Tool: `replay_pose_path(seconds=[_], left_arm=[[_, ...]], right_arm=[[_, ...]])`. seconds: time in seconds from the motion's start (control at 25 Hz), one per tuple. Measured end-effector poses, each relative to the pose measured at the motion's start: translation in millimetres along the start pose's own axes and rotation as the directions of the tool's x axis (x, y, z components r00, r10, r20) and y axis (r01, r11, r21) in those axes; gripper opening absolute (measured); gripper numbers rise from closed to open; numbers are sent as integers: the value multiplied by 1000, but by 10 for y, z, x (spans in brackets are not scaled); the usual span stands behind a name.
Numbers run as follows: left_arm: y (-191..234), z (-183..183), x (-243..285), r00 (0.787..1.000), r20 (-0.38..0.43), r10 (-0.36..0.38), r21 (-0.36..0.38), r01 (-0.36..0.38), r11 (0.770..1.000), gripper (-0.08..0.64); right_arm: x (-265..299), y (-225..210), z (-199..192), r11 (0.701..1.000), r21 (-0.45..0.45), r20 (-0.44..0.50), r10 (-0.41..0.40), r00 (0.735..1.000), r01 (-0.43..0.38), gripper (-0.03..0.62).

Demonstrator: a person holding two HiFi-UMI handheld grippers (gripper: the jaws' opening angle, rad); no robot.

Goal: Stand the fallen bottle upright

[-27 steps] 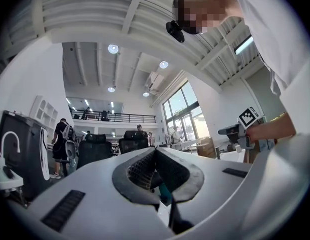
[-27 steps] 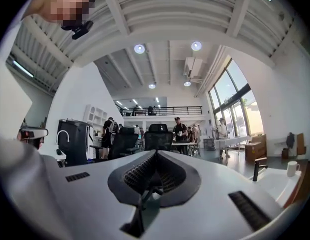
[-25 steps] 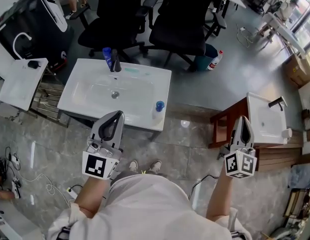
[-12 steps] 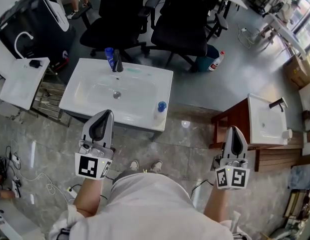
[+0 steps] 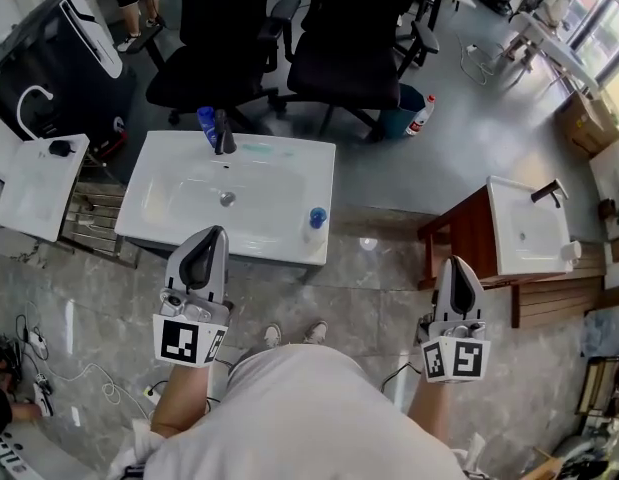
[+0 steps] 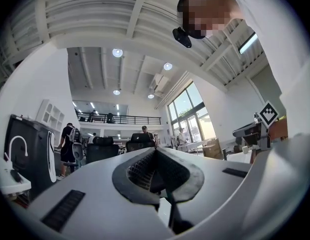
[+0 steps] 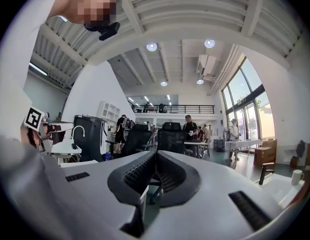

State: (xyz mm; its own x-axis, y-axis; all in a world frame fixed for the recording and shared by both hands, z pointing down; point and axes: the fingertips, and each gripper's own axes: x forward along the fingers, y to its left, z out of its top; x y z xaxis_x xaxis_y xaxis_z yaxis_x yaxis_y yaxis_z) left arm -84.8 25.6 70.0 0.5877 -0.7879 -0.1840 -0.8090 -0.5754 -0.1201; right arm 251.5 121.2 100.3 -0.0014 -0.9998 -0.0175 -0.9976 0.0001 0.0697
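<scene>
**Supervisor:** Tool status?

**Operator:** My left tool (image 5: 209,236) has its jaws closed tip to tip, with nothing between them. My right tool (image 5: 458,264) is the same, closed and empty. I hold both about level in front of the body, short of the washbasin (image 5: 289,183) and touching nothing. I judge this a standby posture, since neither tool is lined up on any object.

**Supervisor:** Location of the task item?

**Operator:** The clear bottle (image 5: 314,226) with the blue cap is on the washbasin's front right corner, near the edge and well apart from both tools. Seen from above, its cap sits over its body, so I judge it upright. I find nothing lying flat on the washbasin.

**Supervisor:** Counts?

**Operator:** Tools: two. Bottles: three.
- The clear bottle on the front corner.
- A blue bottle (image 5: 206,124) beside the tap (image 5: 223,133) at the rear rim, probably parked there to stay clear of the bowl.
- A white bottle (image 5: 420,115) with a red cap, on the floor against a teal bin (image 5: 397,118). Whether it leans or lies, I cannot tell.

Basins: three, being the washbasin, a side basin (image 5: 34,178) and a stand basin (image 5: 519,233) on a wooden frame. Chairs: two, a near chair (image 5: 204,63) behind the tap and a far chair (image 5: 354,58) beside it.
</scene>
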Motion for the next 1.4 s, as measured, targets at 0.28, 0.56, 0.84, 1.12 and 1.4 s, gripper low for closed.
replay_pose_path(seconds=[0.28, 0.56, 0.84, 1.12, 1.4], left_arm=[[117, 61, 56, 999, -19, 26, 33, -25, 999, 15], [124, -2, 48, 998, -28, 48, 41, -47, 998, 15], [-42, -102, 173, 998, -63, -4, 46, 7, 999, 15], [-115, -92, 296, 999, -45, -19, 36, 20, 999, 15], [-114, -135, 327, 998, -65, -26, 29, 28, 999, 15]], right_arm=[[87, 21, 64, 1000, -11, -13, -10, 1000, 9, 41], [231, 40, 66, 1000, -4, -21, -10, 1000, 10, 41], [330, -33, 132, 999, -21, -7, -31, 1000, 31, 40], [344, -72, 130, 1000, 6, -16, -29, 999, 29, 38], [370, 1, 55, 1000, 0, -51, 2, 999, -2, 38]])
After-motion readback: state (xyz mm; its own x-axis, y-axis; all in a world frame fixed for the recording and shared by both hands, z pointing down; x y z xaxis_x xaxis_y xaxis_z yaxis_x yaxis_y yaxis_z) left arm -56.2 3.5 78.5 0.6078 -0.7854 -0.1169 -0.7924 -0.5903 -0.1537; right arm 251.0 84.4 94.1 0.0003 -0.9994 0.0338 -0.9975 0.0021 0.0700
